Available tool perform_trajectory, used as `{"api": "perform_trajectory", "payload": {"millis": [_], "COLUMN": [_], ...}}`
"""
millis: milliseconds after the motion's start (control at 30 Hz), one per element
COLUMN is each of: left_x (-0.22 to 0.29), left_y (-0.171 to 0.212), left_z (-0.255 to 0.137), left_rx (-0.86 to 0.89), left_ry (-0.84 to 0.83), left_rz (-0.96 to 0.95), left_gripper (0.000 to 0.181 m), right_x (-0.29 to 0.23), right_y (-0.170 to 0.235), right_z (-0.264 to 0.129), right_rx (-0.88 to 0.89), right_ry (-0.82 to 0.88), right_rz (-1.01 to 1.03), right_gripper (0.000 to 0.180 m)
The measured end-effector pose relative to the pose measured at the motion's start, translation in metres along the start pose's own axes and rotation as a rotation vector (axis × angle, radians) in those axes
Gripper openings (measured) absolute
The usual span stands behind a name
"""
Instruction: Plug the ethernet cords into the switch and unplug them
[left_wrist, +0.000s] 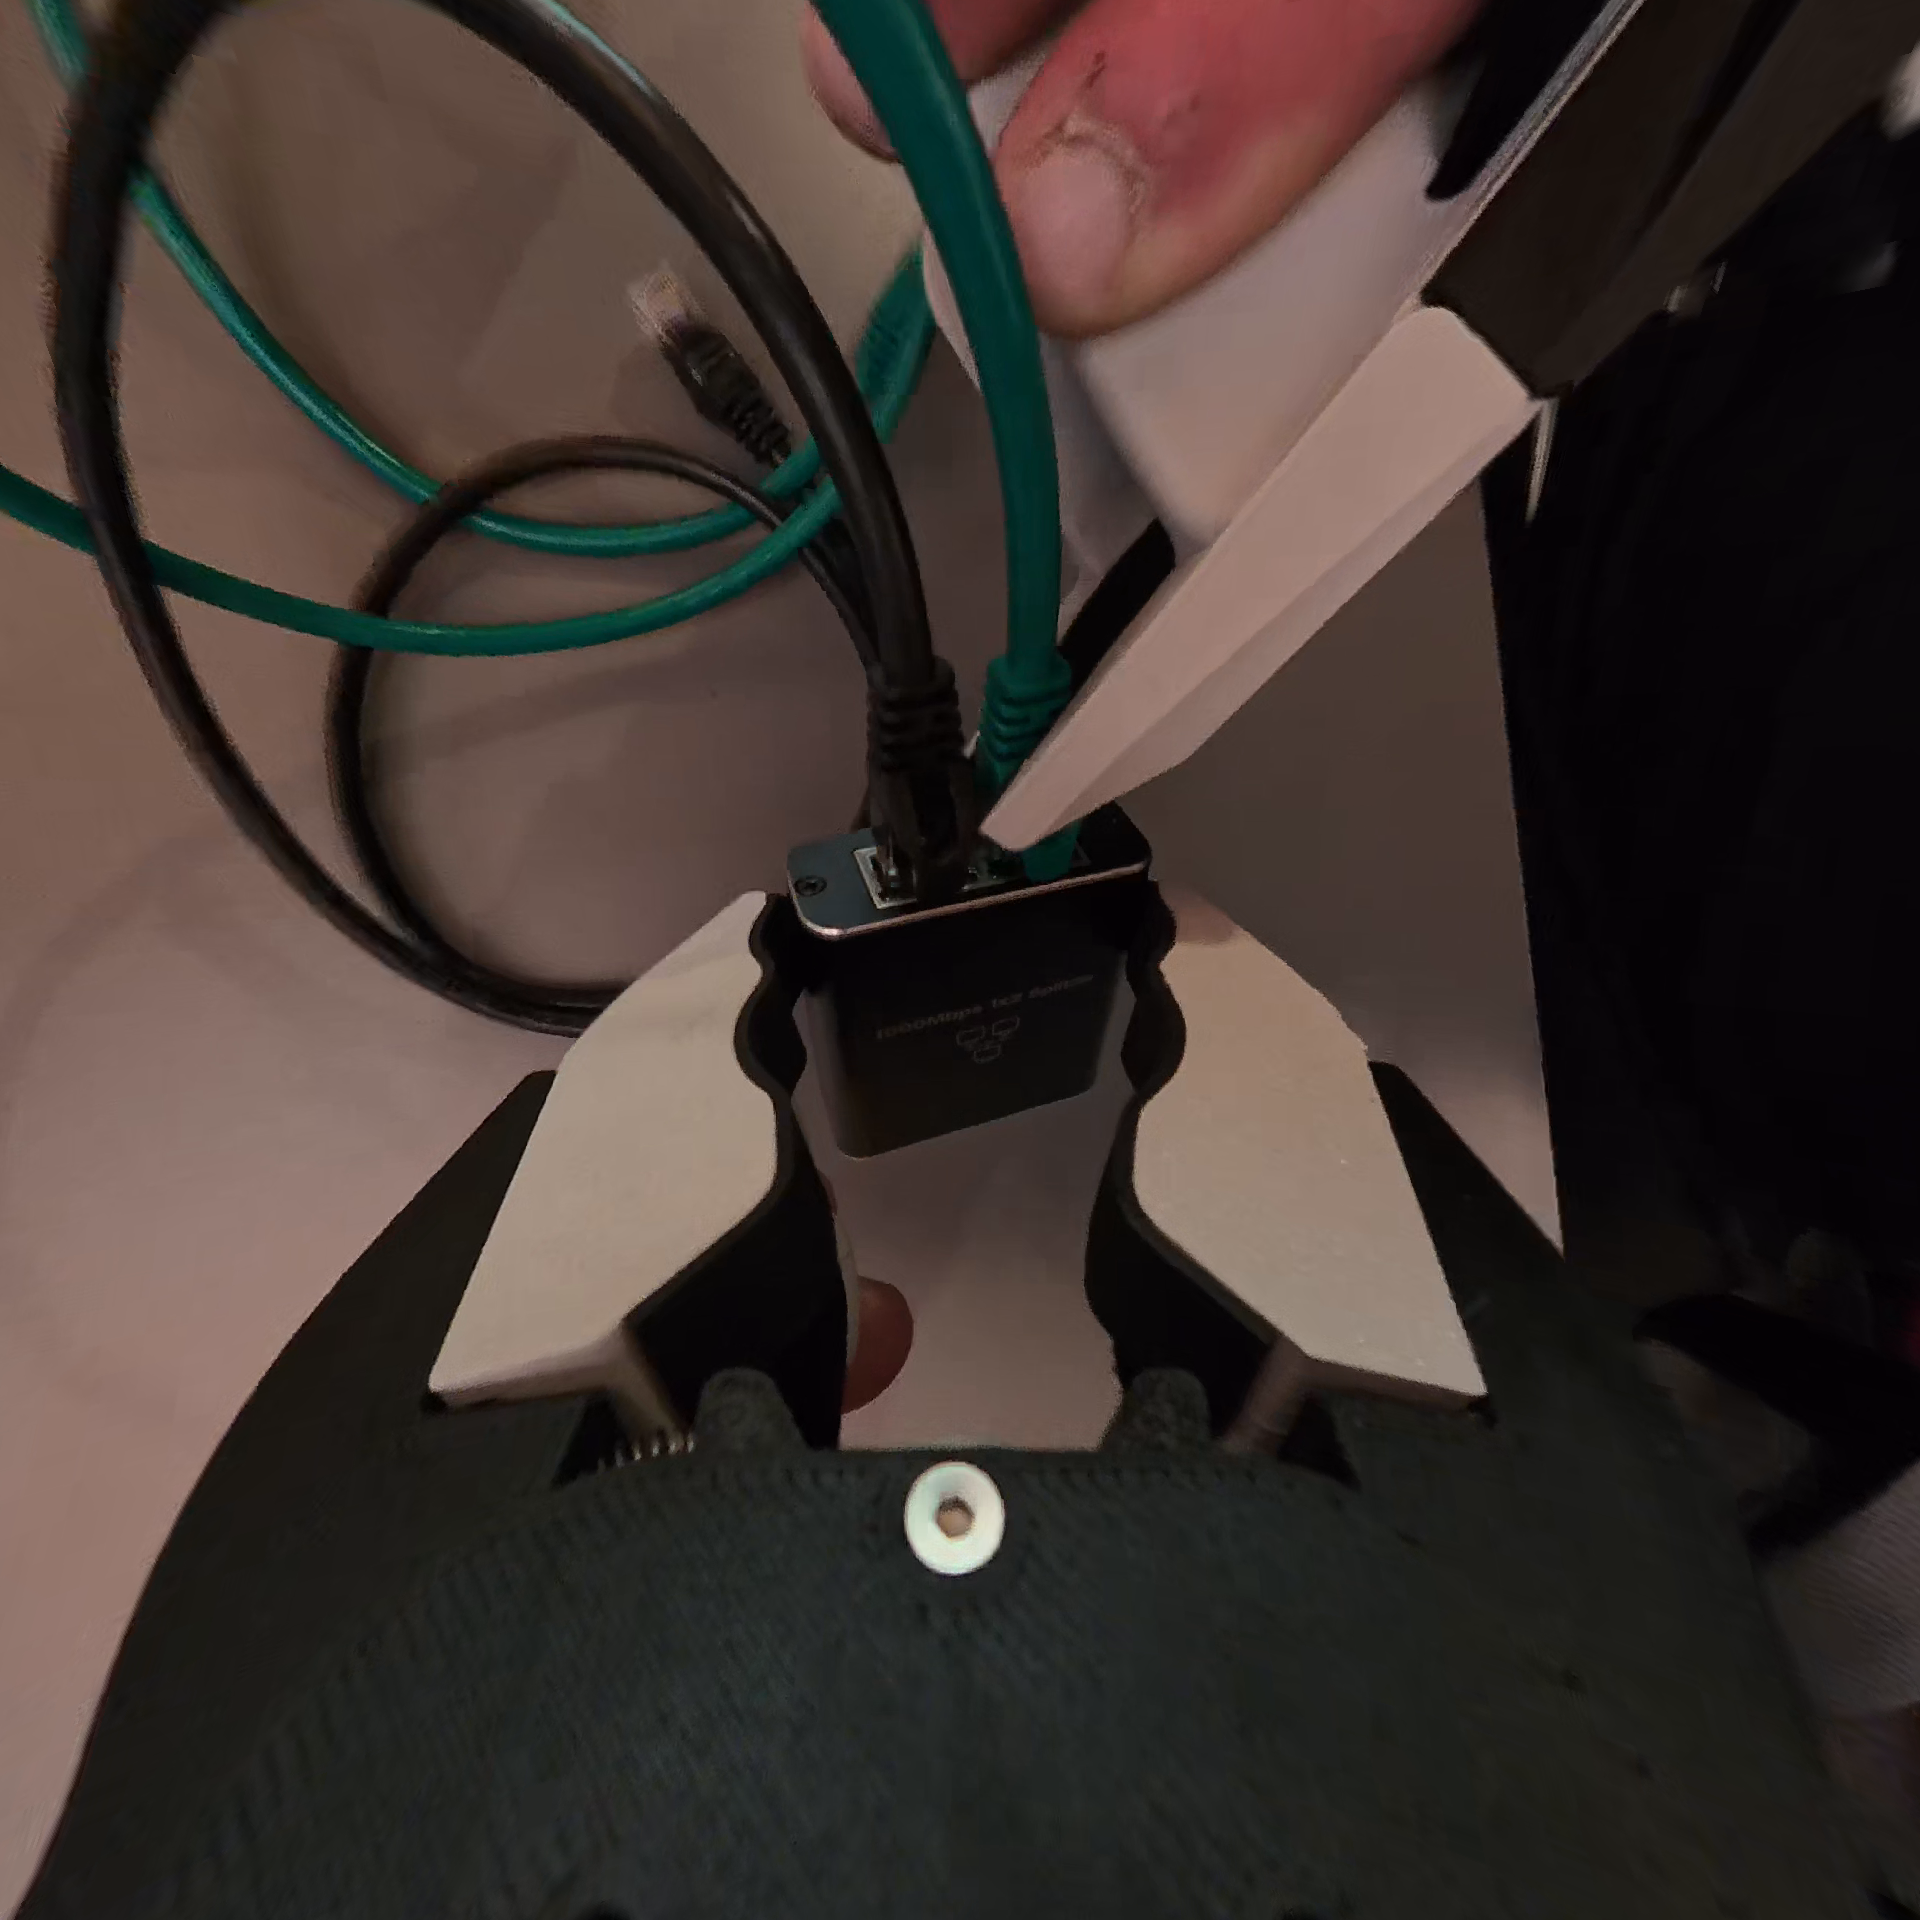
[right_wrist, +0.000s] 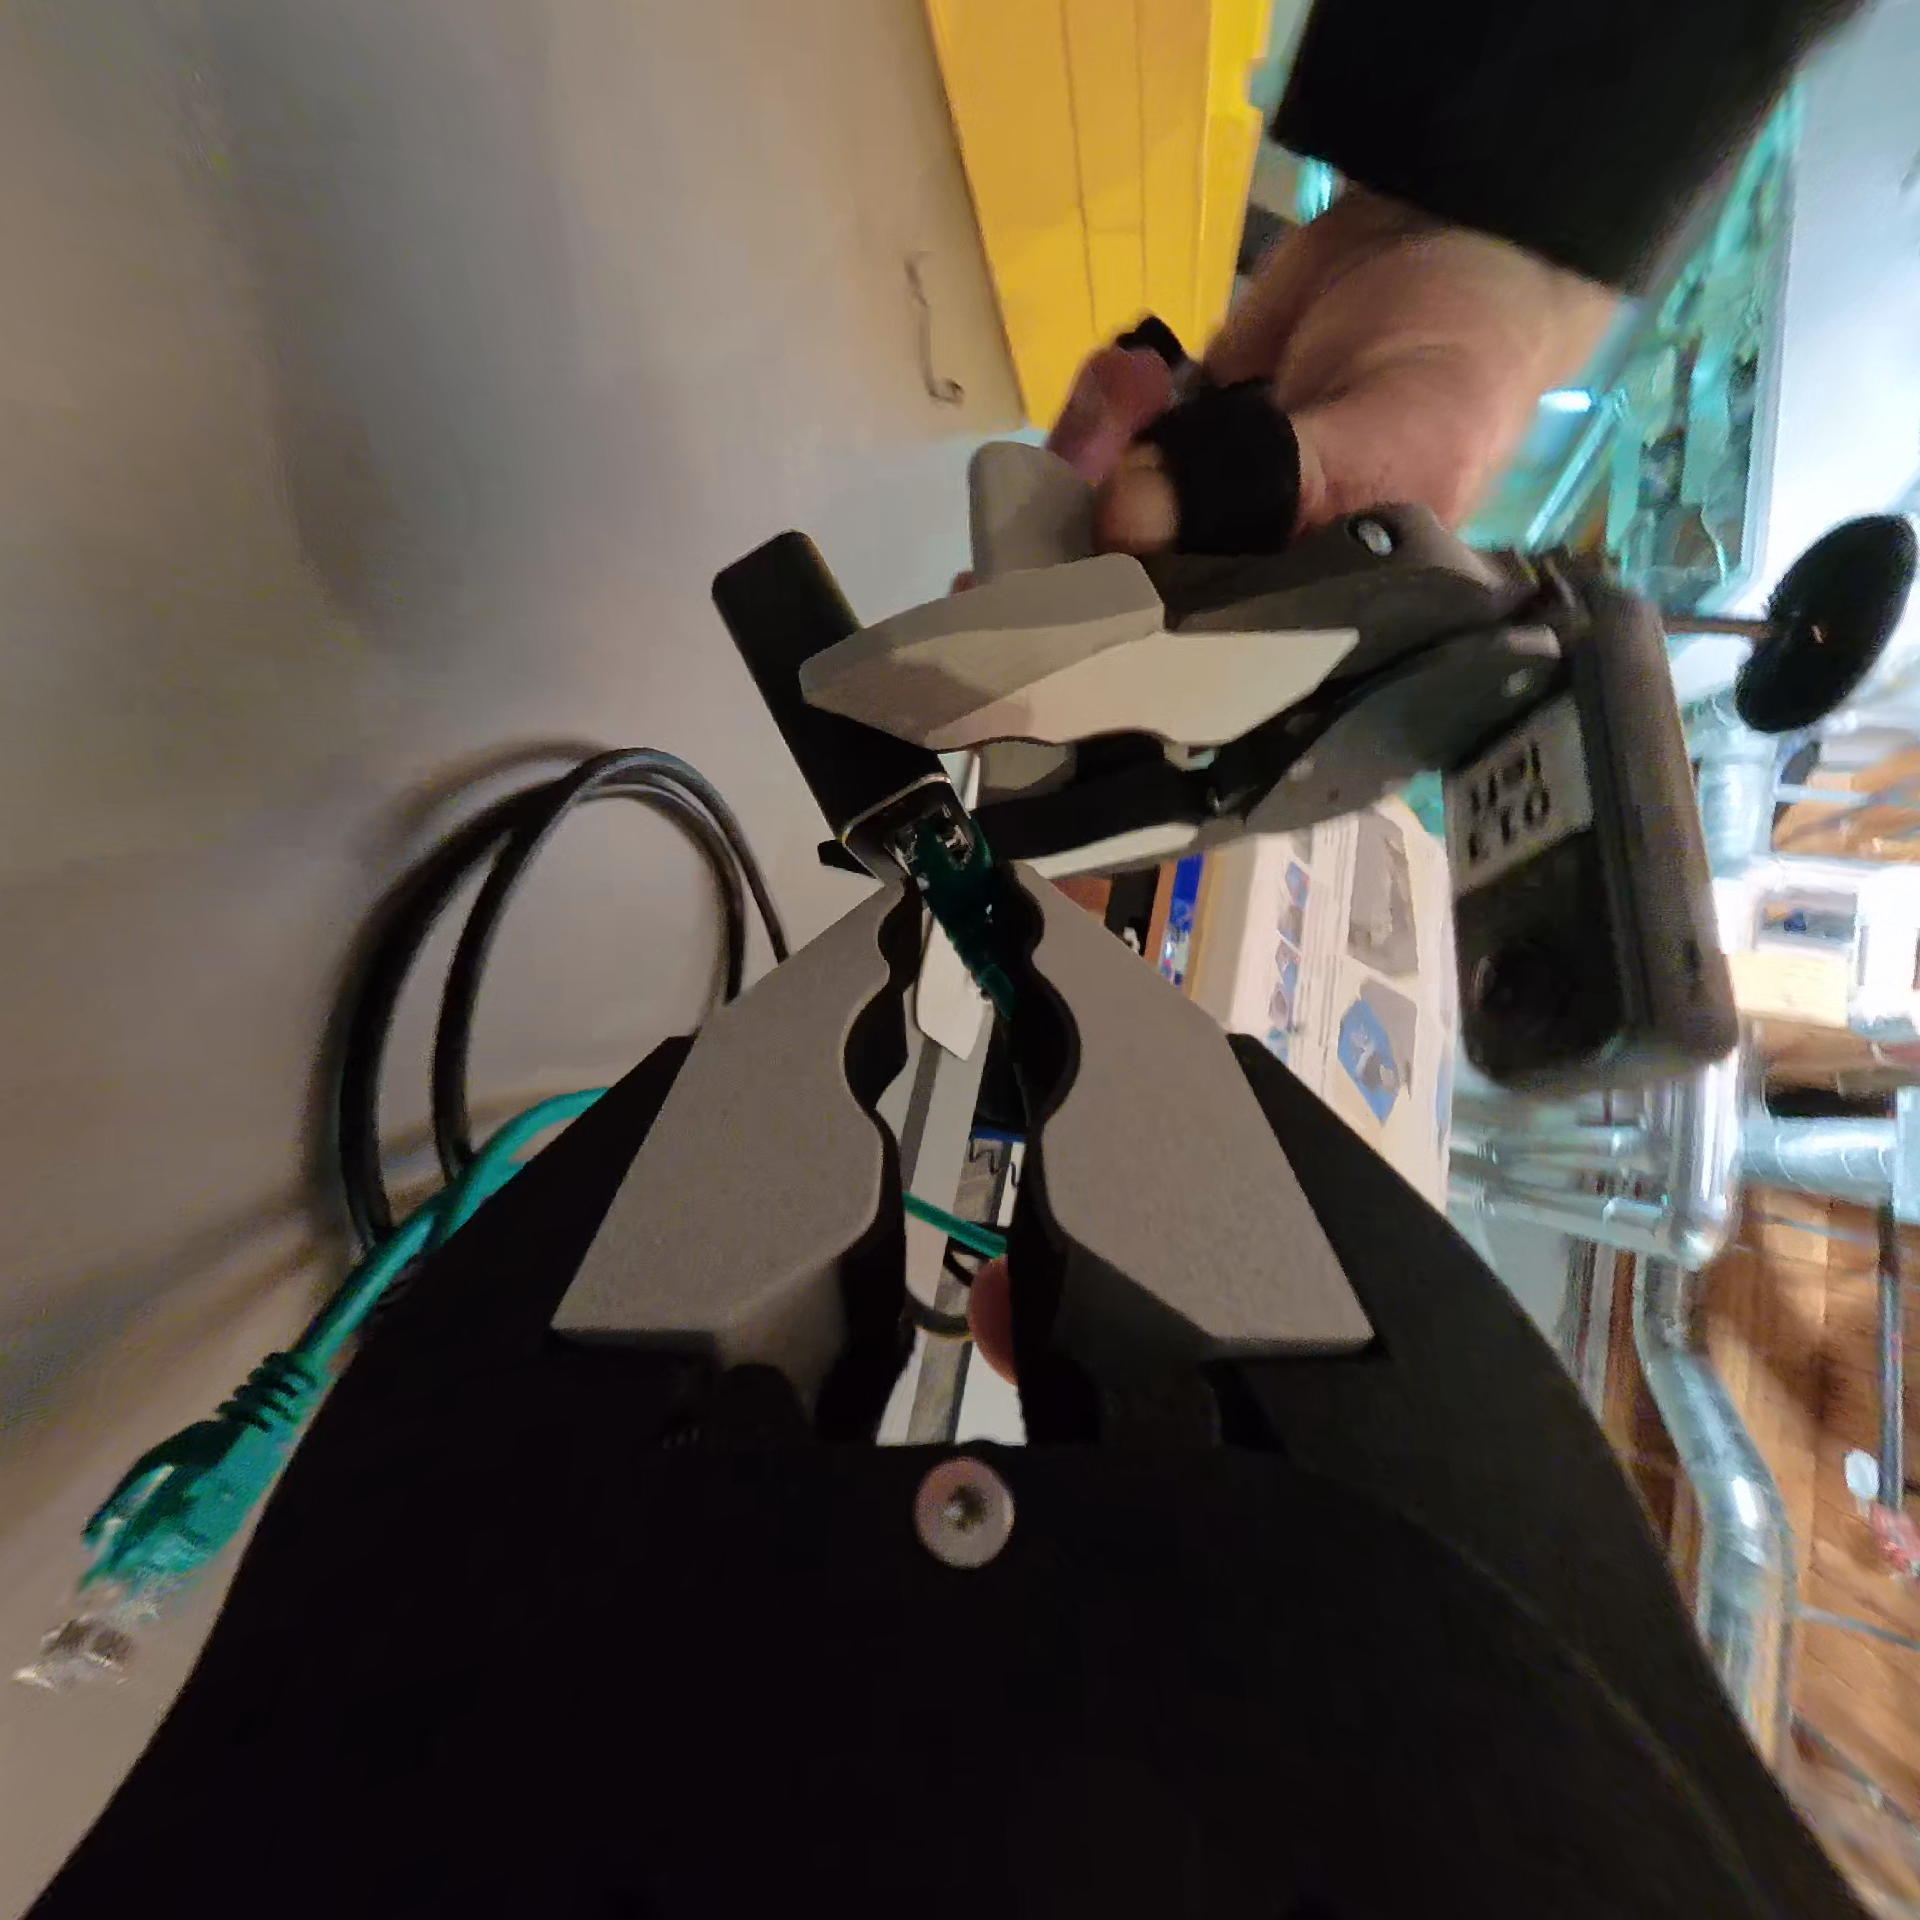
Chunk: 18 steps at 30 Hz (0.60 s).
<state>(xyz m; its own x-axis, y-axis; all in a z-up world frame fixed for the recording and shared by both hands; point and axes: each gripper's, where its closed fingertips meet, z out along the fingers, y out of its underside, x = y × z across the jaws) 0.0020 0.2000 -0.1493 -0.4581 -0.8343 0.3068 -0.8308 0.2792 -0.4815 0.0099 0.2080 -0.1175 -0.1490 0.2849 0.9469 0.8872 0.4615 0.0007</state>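
Note:
My left gripper (left_wrist: 961, 935) is shut on a small black switch (left_wrist: 966, 1049) and holds it above the pale table, ports facing away. A black ethernet plug (left_wrist: 914, 769) sits in its left port. A green ethernet plug (left_wrist: 1023, 707) sits at the right port, partly hidden by one of my right gripper's fingers (left_wrist: 1195, 644). In the right wrist view my right gripper (right_wrist: 961, 899) is shut on the green plug (right_wrist: 971, 935) at the switch (right_wrist: 821, 686). One of the left gripper's fingers (right_wrist: 987, 655) crosses the switch.
The black cord's loose plug (left_wrist: 717, 374) and loops of green cord (left_wrist: 468, 623) and black cord (left_wrist: 208, 727) lie on the table (left_wrist: 260, 1091). The green cord's free plug (right_wrist: 177, 1496) lies at the lower left. A yellow bin (right_wrist: 1091, 208) and a metal rack (right_wrist: 1662, 1195) stand beyond. Less than 4 cm separates the two grippers' tips.

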Motion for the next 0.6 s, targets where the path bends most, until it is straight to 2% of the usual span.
{"api": "perform_trajectory", "payload": {"millis": [33,67,100,167,233,267,333,367,433,467,533,600], "left_x": [-0.002,-0.005,-0.011,-0.018,-0.022,-0.021,-0.021,-0.021,-0.024,-0.021,-0.019,-0.015], "left_y": [-0.008,-0.012,-0.011,-0.012,-0.018,-0.022,-0.03,-0.031,-0.03,-0.032,-0.039,-0.043], "left_z": [-0.008,-0.016,-0.024,-0.036,-0.045,-0.048,-0.056,-0.058,-0.059,-0.058,-0.055,-0.048], "left_rx": [0.056,0.088,0.098,0.177,0.286,0.339,0.447,0.479,0.482,0.493,0.533,0.535], "left_ry": [-0.023,-0.049,-0.107,-0.171,-0.242,-0.261,-0.333,-0.37,-0.492,-0.528,-0.618,-0.69], "left_rz": [-0.015,-0.019,-0.013,-0.053,-0.085,-0.092,-0.116,-0.117,-0.112,-0.109,-0.113,-0.103], "left_gripper": [0.06,0.061,0.061,0.061,0.06,0.06,0.06,0.06,0.06,0.06,0.06,0.06], "right_x": [0.008,0.017,0.023,0.033,0.046,0.046,0.039,0.036,0.028,0.028,0.037,0.043], "right_y": [0.005,0.011,0.02,0.025,0.025,0.024,0.018,0.017,0.015,0.012,0.008,0.008], "right_z": [-0.002,-0.005,-0.009,-0.022,-0.034,-0.037,-0.036,-0.033,-0.025,-0.022,-0.016,-0.011], "right_rx": [-0.012,-0.035,-0.073,-0.075,-0.054,-0.037,0.019,0.039,0.101,0.168,0.338,0.472], "right_ry": [0.028,0.064,0.083,0.097,0.13,0.103,0.007,-0.028,-0.107,-0.151,-0.196,-0.236], "right_rz": [0.027,0.044,0.056,0.113,0.268,0.4,0.713,0.855,1.169,1.345,1.679,1.889], "right_gripper": [0.013,0.029,0.029,0.015,0.009,0.0,0.004,0.014,0.048,0.052,0.051,0.049]}}
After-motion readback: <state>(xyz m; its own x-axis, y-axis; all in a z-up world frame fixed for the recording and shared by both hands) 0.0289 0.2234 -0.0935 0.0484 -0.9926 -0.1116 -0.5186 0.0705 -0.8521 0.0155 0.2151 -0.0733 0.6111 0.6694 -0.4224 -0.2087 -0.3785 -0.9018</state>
